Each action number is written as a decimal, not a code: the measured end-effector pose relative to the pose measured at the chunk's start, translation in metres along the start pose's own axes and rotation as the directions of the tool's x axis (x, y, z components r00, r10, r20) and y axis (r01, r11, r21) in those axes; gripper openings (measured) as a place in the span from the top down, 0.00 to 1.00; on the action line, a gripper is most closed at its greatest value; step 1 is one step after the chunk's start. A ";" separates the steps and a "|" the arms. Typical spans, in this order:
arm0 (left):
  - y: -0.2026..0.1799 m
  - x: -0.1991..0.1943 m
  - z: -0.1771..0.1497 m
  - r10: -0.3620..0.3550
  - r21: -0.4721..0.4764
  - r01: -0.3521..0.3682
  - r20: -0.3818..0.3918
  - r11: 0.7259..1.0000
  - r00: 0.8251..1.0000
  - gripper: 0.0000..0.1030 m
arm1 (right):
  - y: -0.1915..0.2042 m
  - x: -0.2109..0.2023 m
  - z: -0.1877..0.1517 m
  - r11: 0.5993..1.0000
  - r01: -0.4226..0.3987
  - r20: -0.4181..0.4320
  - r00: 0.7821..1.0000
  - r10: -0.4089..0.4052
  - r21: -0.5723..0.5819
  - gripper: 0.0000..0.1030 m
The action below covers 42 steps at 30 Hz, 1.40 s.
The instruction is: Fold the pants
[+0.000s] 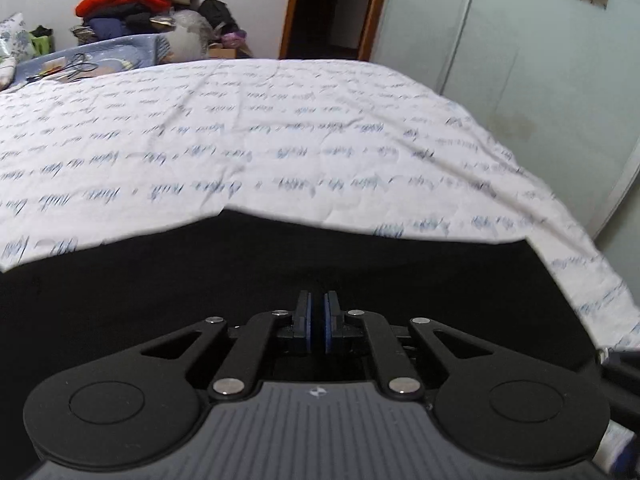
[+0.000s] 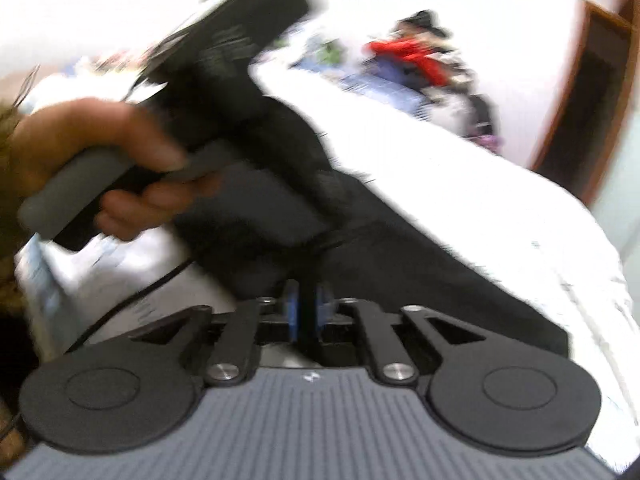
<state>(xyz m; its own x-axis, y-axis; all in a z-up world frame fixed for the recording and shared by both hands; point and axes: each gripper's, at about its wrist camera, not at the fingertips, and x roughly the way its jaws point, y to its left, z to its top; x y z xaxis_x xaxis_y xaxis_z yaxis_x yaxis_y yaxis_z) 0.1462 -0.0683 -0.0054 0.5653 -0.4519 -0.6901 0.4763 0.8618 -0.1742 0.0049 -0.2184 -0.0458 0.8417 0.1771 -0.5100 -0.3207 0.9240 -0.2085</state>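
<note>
Black pants (image 1: pixel 280 264) lie spread on a bed with a white sheet printed with blue script (image 1: pixel 280 140). My left gripper (image 1: pixel 317 300) is shut, its blue pads pinching the black fabric at the near edge. In the blurred right wrist view the pants (image 2: pixel 420 264) run across the bed. My right gripper (image 2: pixel 307 296) is shut on a fold of the black fabric. The other hand-held gripper (image 2: pixel 224 80), held by a hand (image 2: pixel 100 152), is just ahead and to the left of it.
A pile of clothes with a red garment (image 1: pixel 128 0) sits behind the bed at the far left. A dark doorway (image 1: pixel 332 8) and pale wardrobe doors (image 1: pixel 520 40) stand beyond. The bed's right edge (image 1: pixel 592 248) drops off nearby. A cable (image 2: pixel 132 296) hangs at the left.
</note>
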 end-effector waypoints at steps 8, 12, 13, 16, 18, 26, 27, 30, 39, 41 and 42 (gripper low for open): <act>-0.026 0.034 0.016 -0.032 0.314 0.019 0.035 0.949 0.999 0.27 | -0.029 0.006 -0.014 0.982 0.111 0.011 0.993 -0.114 0.149 0.58; -0.030 0.038 0.012 -0.061 0.415 0.047 0.021 0.908 0.998 0.47 | -0.029 0.005 -0.023 0.983 0.107 0.009 0.994 -0.110 0.146 0.56; -0.028 0.040 0.013 -0.082 0.407 0.078 -0.008 0.910 0.997 0.68 | -0.030 0.005 -0.025 0.982 0.109 0.006 0.994 -0.111 0.151 0.50; -0.025 0.046 0.013 -0.099 0.390 0.111 -0.051 0.914 0.994 0.87 | -0.030 0.005 -0.023 0.979 0.120 0.004 0.993 -0.122 0.164 0.44; -0.025 0.045 0.013 -0.095 0.398 0.106 -0.048 0.911 0.994 0.92 | -0.030 0.004 -0.025 0.979 0.117 0.007 0.993 -0.120 0.169 0.43; -0.020 0.033 0.008 -0.095 0.360 0.105 -0.047 0.927 0.994 0.98 | -0.028 0.001 -0.023 0.979 0.119 0.012 0.992 -0.122 0.165 0.35; -0.018 0.031 0.006 -0.096 0.352 0.107 -0.048 0.930 0.994 0.98 | -0.027 0.001 -0.023 0.979 0.118 0.012 0.992 -0.122 0.164 0.35; -0.017 0.031 0.003 -0.083 0.370 0.095 -0.047 0.924 0.995 0.98 | -0.026 -0.004 -0.024 0.981 0.115 0.023 0.992 -0.120 0.158 0.27; -0.019 0.009 0.006 0.060 0.402 -0.107 0.128 0.910 0.990 0.91 | -0.023 -0.003 -0.015 0.976 0.130 0.047 0.989 -0.140 0.173 0.24; -0.012 0.007 0.004 0.096 0.377 -0.136 0.122 0.916 0.988 0.91 | -0.019 0.001 -0.011 0.978 0.137 0.053 0.988 -0.147 0.158 0.24; -0.007 0.005 0.002 0.108 0.363 -0.141 0.110 0.921 0.988 0.91 | -0.017 0.006 -0.008 0.979 0.140 0.048 0.988 -0.148 0.150 0.24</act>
<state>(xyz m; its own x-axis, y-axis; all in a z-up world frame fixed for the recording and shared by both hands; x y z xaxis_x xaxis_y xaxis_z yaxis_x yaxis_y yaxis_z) 0.1472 -0.0770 -0.0060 0.6843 -0.3787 -0.6232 0.6033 0.7740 0.1921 0.0119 -0.2358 -0.0526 0.8998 0.0543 -0.4329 -0.1315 0.9798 -0.1504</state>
